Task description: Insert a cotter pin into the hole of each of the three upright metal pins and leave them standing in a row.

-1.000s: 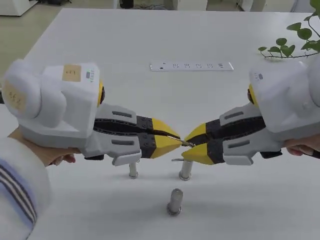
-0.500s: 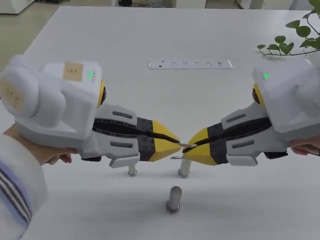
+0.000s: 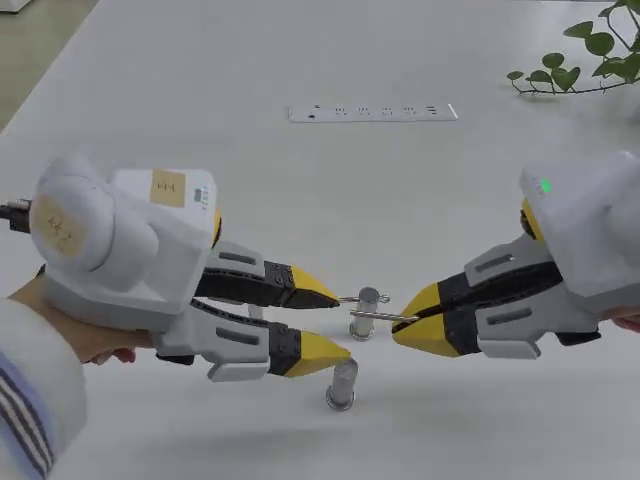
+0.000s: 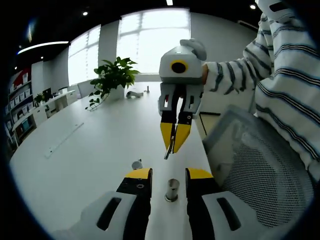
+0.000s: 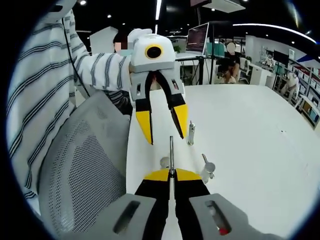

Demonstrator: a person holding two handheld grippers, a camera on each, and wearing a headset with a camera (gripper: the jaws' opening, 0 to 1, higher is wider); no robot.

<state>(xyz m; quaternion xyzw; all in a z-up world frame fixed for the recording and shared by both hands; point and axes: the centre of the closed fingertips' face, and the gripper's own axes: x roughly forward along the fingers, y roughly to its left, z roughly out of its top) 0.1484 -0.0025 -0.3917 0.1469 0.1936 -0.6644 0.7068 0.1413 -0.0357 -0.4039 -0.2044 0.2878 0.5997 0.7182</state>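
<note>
My right gripper (image 3: 402, 327) is shut on a thin cotter pin (image 3: 372, 316) that points left toward the left gripper (image 3: 342, 323). The left gripper is open and holds nothing. A short upright metal pin (image 3: 341, 384) stands just below its lower jaw and shows between the jaws in the left gripper view as the metal pin (image 4: 172, 189). A second upright pin (image 3: 368, 302) stands behind the held cotter pin, with a cotter pin through it. A third metal pin (image 5: 191, 132) stands farther along and is mostly hidden by the left gripper in the head view. The cotter pin (image 5: 171, 150) rises from my shut right gripper (image 5: 171, 174).
A white power strip (image 3: 372, 112) lies across the far middle of the white table (image 3: 200, 120). A leafy plant (image 3: 580, 60) reaches in at the far right corner. A grey mesh chair (image 5: 85, 165) stands at the near table edge, beside the person's striped sleeve.
The left gripper has opened and let go of the cotter pin, which stays in the shut right gripper. Both grippers sit lower, near the metal pins. The head camera has tilted down.
</note>
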